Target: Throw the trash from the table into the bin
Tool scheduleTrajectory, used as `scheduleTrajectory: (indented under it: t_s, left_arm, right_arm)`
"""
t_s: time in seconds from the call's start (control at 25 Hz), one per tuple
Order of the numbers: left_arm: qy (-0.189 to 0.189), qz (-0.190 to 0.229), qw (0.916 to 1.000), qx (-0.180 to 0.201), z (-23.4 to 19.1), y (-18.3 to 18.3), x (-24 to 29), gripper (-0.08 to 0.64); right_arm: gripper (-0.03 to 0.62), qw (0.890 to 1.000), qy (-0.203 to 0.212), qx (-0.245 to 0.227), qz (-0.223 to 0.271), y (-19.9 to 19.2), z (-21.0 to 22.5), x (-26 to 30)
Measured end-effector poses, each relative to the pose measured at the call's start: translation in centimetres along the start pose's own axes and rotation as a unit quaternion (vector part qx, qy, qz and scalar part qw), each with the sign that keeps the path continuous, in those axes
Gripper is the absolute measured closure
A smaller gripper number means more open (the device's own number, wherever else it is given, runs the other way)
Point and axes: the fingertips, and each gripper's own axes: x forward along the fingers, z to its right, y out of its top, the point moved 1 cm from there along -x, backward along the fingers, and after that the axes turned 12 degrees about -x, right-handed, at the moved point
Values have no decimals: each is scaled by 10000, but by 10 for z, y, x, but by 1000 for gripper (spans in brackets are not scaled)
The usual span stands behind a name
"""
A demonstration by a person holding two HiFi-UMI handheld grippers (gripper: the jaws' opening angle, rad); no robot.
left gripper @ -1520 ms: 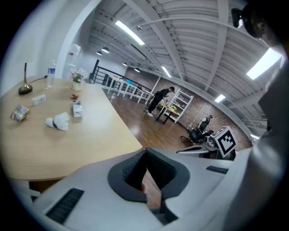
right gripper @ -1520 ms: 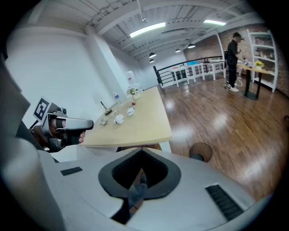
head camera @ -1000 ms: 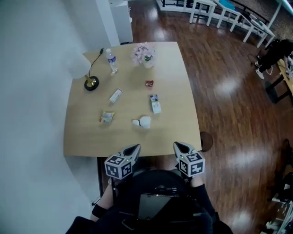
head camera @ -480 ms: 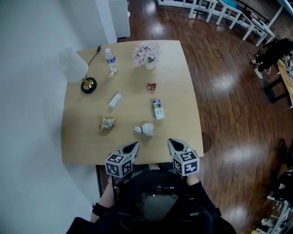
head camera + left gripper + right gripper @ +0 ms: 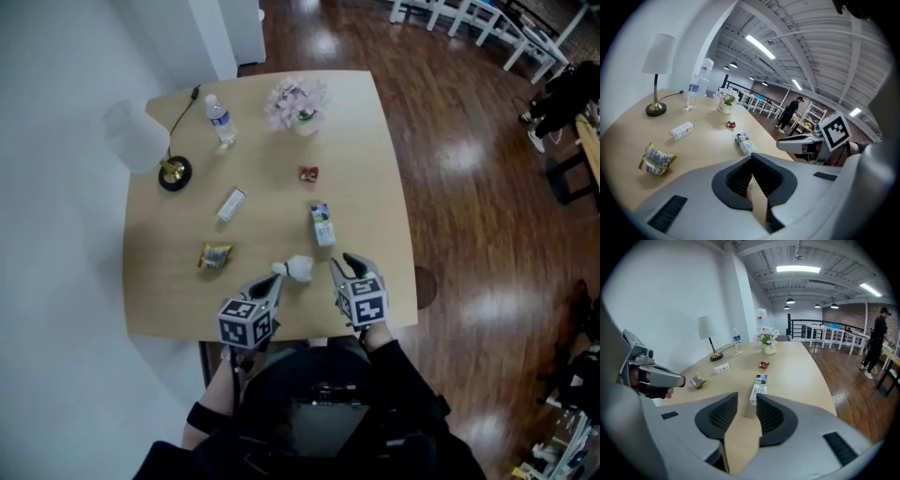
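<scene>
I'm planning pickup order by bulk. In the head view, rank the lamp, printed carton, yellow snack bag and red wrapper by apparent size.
1. lamp, clearly largest
2. printed carton and yellow snack bag: they look about alike, so not ranked
3. red wrapper, smallest

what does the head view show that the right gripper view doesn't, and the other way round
Only the head view: the crumpled tissue near the table's front edge, and the wearer's dark torso.

Only the right gripper view: the right tool's jaws, which have just been opening and stand apart with nothing between them. It also shows ceiling lights and a standing person at far right.

Both: the table, lamp, water bottle, flowers, red wrapper, carton, white box, snack bag and left tool.
</scene>
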Motion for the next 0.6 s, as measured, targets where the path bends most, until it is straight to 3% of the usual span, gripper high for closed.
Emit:
scheduleTrajectory:
  t_s: [0.08,0.24,0.6]
  left_arm:
    - [91,-39,10000,-1,-7,2,10,558]
    - [234,-54,9996,-144,-21,7,25,558]
    - [435,44,9982,-420,-29,19,28,558]
  right_arm:
    - [364,9999,-101,24,-80,2,12,26]
    - [238,9996,-269,-52,-79,14,27,76]
    - [210,9961,-74,-188,-863,-5,20,154]
